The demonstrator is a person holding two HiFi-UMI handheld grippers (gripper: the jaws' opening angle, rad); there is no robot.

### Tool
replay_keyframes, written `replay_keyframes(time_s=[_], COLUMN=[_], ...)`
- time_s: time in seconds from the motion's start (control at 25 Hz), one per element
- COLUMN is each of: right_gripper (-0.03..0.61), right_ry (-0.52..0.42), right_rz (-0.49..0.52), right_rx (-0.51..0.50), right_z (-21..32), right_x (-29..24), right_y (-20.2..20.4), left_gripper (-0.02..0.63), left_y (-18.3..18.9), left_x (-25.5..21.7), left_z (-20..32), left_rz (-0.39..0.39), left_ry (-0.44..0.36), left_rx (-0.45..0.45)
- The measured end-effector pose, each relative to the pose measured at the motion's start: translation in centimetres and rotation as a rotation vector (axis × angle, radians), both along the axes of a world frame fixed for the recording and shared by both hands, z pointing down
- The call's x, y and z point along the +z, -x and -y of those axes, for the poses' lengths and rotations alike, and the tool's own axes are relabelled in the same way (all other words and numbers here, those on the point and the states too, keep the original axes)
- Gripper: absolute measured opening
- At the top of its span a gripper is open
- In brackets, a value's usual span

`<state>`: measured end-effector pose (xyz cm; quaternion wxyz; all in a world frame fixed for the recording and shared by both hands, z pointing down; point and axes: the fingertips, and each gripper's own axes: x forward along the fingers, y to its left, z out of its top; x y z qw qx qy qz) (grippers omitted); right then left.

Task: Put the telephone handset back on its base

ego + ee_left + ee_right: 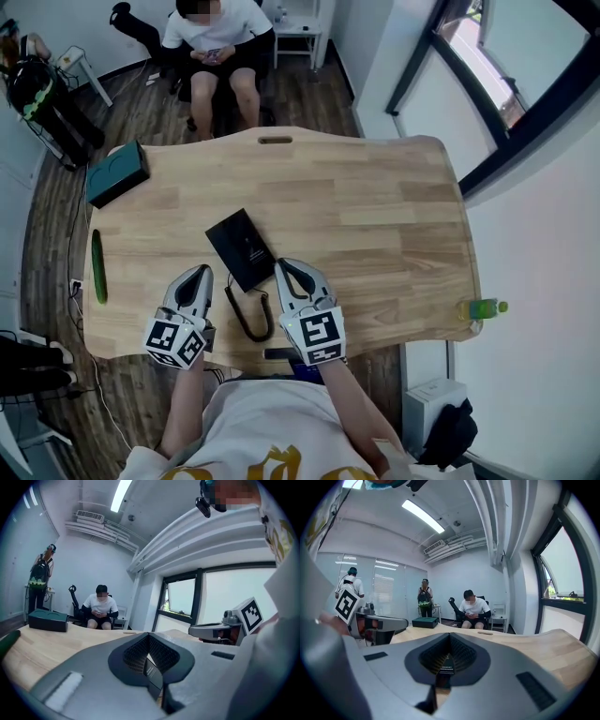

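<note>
Two empty, closed sets of fingers — left gripper (200,274), right gripper (286,268) — flank the cord (249,319); snagging it could drag the telephone (242,248) off the table (375,216).

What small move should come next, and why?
Probably open the right gripper: both it and the left gripper are shut and empty, and the black telephone with its coiled cord lies untouched just ahead, between them.

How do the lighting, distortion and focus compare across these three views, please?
Head view: soft, even daylight, the table sharp, with mild curving at the edges. Left gripper view: heavy fisheye with dark corners, the ceiling light blown out. Right gripper view: same fisheye, the window bright, near foreground soft.
</note>
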<state>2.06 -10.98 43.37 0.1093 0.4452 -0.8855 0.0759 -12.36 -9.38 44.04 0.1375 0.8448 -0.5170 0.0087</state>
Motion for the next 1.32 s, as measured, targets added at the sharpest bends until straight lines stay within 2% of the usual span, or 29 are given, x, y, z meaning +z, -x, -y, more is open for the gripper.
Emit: replay_keyframes(time_s=[0.24,0.48,0.84,1.32], right_gripper=[0.005,0.005,0.005,0.005], right_ry=[-0.007,-0.019,-0.020,-0.017], right_rz=[0.017,0.009,0.001,0.002], right_rx=[-0.010,0.004,0.019,0.024], right_z=[-1.2,-1.8,-2.2,-2.4], right_x=[-0.6,-0.9,-0.7,-1.0], right_y=[0.1,-0.4,-1.1,-1.0], left_gripper=[0.003,0.003,0.003,0.003], left_y=[0.3,0.7,-0.5,0.2], left_x=[-0.9,0.0,0.0,0.2], left_z=[-0.8,-1.3,-1.6,-1.7], left_rz=[-0.035,0.053,0.035,0.015], left_ry=[-0.001,0.023,0.022,0.041], left_rx=[-0.025,-0.054,-0.014,-0.028])
